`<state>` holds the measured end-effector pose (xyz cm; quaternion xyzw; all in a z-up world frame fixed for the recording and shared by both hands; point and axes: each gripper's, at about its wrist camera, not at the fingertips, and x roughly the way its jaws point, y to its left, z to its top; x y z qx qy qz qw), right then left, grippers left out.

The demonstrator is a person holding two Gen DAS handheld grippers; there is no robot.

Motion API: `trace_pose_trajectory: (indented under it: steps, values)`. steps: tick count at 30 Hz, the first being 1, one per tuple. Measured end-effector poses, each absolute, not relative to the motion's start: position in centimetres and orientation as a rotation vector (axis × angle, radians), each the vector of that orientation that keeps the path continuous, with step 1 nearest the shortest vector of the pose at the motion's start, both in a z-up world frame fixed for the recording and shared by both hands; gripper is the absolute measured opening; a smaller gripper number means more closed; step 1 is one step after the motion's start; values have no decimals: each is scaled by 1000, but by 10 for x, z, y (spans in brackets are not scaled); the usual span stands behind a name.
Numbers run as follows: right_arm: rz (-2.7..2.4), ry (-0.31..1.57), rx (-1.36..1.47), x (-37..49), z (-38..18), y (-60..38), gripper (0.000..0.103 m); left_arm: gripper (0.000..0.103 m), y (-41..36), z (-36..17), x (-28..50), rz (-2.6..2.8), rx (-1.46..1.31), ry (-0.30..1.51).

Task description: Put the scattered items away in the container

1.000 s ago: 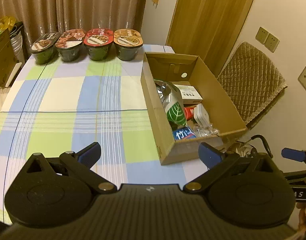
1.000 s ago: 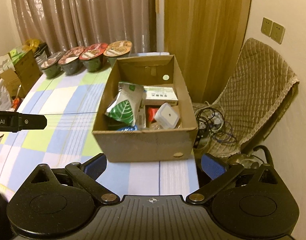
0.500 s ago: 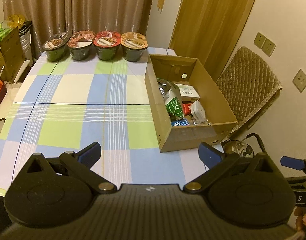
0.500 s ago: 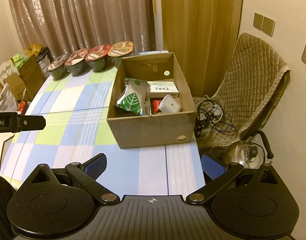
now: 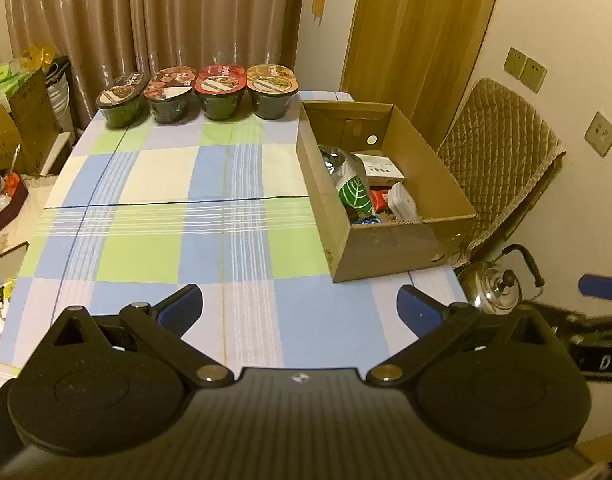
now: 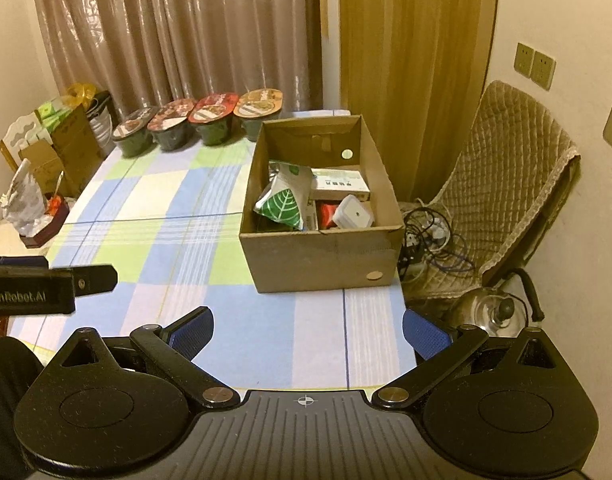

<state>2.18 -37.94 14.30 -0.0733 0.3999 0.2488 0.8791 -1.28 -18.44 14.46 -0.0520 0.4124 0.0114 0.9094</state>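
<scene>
A cardboard box (image 5: 382, 252) (image 6: 322, 256) stands at the right side of the checked tablecloth. Inside lie a green leaf-print pouch (image 5: 354, 194) (image 6: 284, 202), a white carton (image 5: 380, 168) (image 6: 340, 184), a red packet (image 6: 326, 214) and a white square case (image 6: 353, 214). My left gripper (image 5: 298, 310) hovers open and empty over the near table edge, well short of the box. My right gripper (image 6: 306, 330) is likewise open and empty, in front of the box. Each gripper's finger shows in the other's view.
Several lidded instant-noodle bowls (image 5: 198, 94) (image 6: 198, 120) line the far table edge by the curtain. A quilted chair (image 6: 506, 176), tangled cables (image 6: 430, 236) and a metal kettle (image 6: 494, 308) sit right of the table. Boxes and bags (image 6: 54, 148) crowd the left.
Both grippers have drawn back and up from the box, so more of the table and room shows. Both stayed open and empty.
</scene>
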Motion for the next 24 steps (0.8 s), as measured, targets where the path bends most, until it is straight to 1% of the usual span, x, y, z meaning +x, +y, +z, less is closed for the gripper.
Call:
trace_pose_trajectory:
  steps: [24]
  values:
    - [516, 819, -147, 24, 149, -380, 103, 102, -189, 143, -11, 17, -101, 857]
